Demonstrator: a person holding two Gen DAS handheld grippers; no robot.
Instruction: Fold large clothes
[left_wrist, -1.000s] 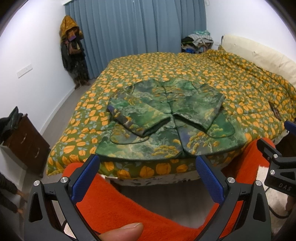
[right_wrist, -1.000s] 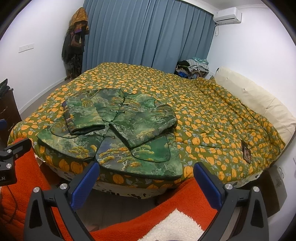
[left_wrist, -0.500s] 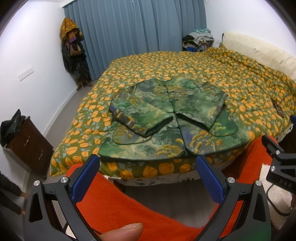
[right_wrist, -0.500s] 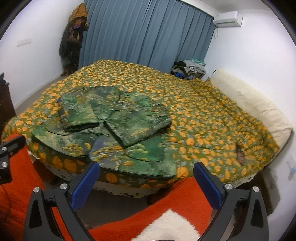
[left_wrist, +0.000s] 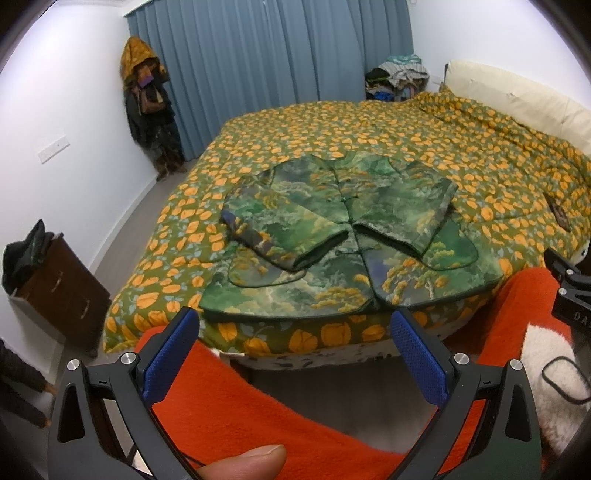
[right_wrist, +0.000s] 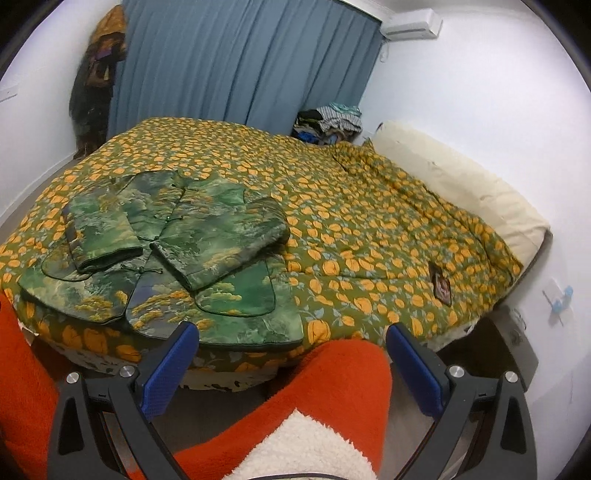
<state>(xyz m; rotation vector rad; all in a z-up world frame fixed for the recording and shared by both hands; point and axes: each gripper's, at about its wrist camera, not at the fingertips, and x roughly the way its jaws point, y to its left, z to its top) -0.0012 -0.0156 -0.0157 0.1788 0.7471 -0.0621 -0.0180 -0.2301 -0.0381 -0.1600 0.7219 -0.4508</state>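
Note:
A green landscape-print padded jacket lies flat on the bed near its foot edge, front up, with both sleeves folded inward across the chest. It also shows in the right wrist view at the left. My left gripper is open and empty, held back from the bed edge, below the jacket's hem. My right gripper is open and empty, also short of the bed, to the right of the jacket's hem corner.
The bed has a green quilt with orange leaves and a cream headboard. Orange fleece-clad legs are below both grippers. A dark wooden cabinet stands at the left wall. Blue curtains, hanging coats and a clothes pile are behind.
Both grippers have drifted slightly; the right wrist view has swung to the right, so the jacket sits further left in it. The jacket has not moved and both grippers stay open.

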